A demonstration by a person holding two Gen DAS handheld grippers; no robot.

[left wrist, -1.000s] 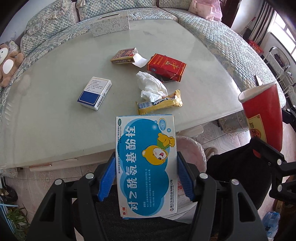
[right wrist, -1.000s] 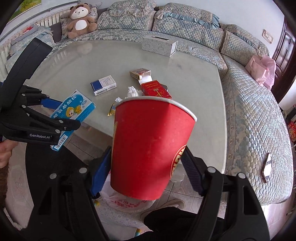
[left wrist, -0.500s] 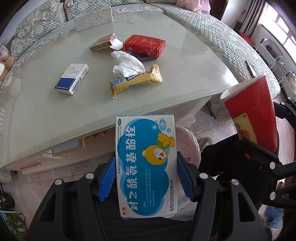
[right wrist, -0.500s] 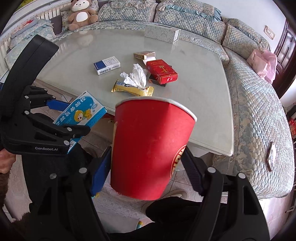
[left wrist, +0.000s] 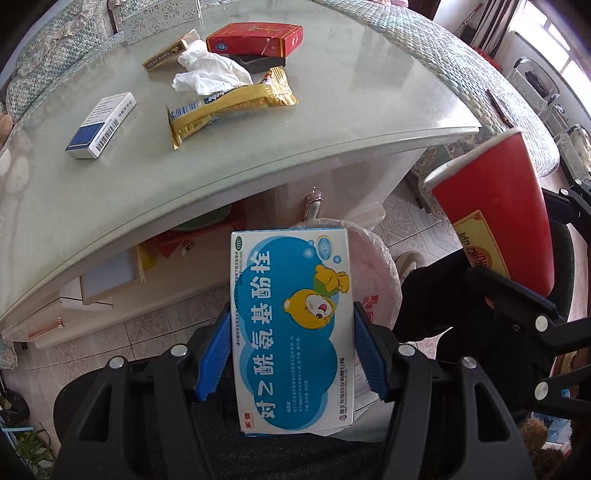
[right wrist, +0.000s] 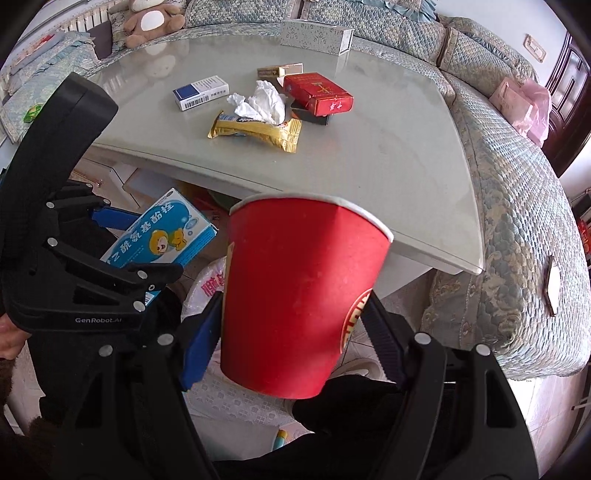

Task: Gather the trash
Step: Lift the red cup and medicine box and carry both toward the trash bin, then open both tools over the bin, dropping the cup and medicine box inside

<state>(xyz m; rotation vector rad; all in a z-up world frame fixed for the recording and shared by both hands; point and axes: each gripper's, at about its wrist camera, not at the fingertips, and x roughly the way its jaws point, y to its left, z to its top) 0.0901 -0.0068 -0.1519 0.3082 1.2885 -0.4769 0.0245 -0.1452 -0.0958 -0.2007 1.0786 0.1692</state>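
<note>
The left gripper (left wrist: 291,347) pinched one blue-and-white medicine box (left wrist: 291,325) between its blue pads, held off the table's near edge above a bin lined with a pale plastic bag (left wrist: 376,266). The right gripper (right wrist: 291,343) clamped one red paper cup (right wrist: 295,295) by its sides, rim tipped away from the camera, its inside hidden. What the bin held could not be made out. On the glass-topped table (right wrist: 388,155) lay one crumpled white tissue (right wrist: 262,101), one gold snack wrapper (right wrist: 258,129), one red carton (right wrist: 317,94) resting on a dark object, one blue-and-white box (right wrist: 201,92) and one small brown pack (right wrist: 275,71). One patterned tissue box (right wrist: 316,36) stood at the far edge.
</note>
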